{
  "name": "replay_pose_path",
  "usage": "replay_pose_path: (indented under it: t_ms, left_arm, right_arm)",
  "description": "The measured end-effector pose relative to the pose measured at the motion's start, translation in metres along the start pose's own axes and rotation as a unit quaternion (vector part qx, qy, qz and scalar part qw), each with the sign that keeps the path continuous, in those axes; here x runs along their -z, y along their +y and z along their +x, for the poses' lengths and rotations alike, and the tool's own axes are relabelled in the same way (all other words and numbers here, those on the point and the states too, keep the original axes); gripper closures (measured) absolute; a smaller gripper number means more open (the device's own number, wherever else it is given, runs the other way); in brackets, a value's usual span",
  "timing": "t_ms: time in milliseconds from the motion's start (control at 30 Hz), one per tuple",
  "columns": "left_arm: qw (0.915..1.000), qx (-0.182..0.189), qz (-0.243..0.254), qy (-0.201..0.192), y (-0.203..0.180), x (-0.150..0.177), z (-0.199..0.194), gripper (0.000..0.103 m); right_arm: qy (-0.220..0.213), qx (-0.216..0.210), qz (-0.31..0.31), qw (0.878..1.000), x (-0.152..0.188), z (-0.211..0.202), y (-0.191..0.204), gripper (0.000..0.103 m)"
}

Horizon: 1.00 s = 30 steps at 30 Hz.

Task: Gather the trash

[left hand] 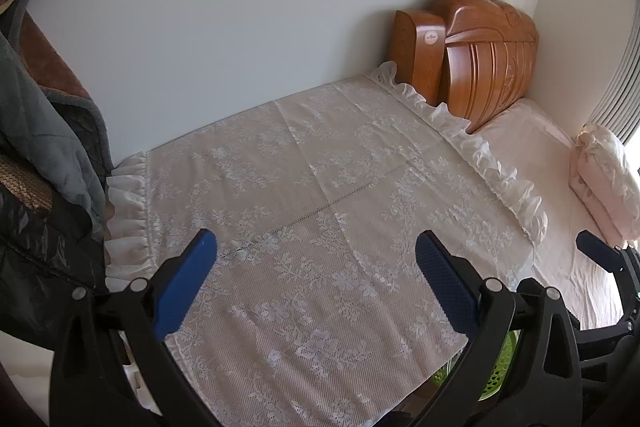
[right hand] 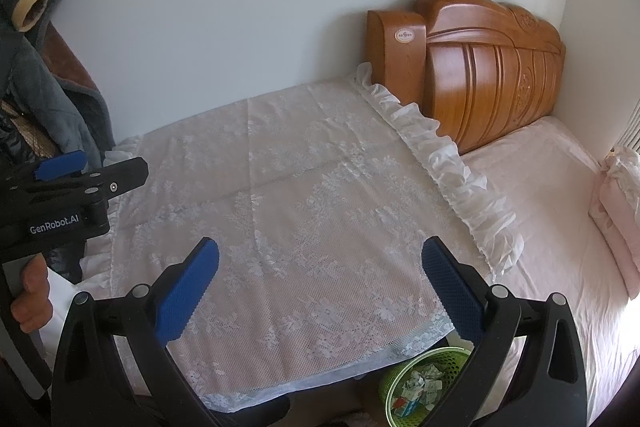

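Observation:
A green mesh waste basket (right hand: 424, 383) stands on the floor below the table's front right corner, holding several crumpled paper scraps (right hand: 420, 385). A sliver of it shows in the left wrist view (left hand: 498, 367). My left gripper (left hand: 316, 267) is open and empty above the lace-covered table (left hand: 320, 187). My right gripper (right hand: 320, 271) is open and empty above the same table (right hand: 300, 187). The left gripper also shows at the left of the right wrist view (right hand: 80, 175). One blue finger of the right gripper shows at the right edge of the left wrist view (left hand: 600, 251).
A bed with pink sheet (right hand: 560, 227) lies to the right, with a wooden headboard (right hand: 492, 75) and a folded quilt (right hand: 620, 211). Coats (left hand: 48, 147) hang at the left. A white wall stands behind the table.

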<state>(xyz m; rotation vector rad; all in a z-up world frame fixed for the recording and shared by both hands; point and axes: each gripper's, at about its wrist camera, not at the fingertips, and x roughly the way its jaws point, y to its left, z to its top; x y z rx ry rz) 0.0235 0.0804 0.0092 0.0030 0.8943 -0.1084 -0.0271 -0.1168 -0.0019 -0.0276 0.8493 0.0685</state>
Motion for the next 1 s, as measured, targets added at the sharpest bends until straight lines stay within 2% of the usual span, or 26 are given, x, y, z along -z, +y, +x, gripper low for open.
replay_pose_path:
  t_ms: [1000]
  left_arm:
    - [0.9999, -0.004, 0.006, -0.008, 0.0, 0.0008, -0.0031, 0.008]
  right_arm:
    - [0.002, 0.002, -0.001, 1.0, 0.0022, -0.0008, -0.001, 0.002]
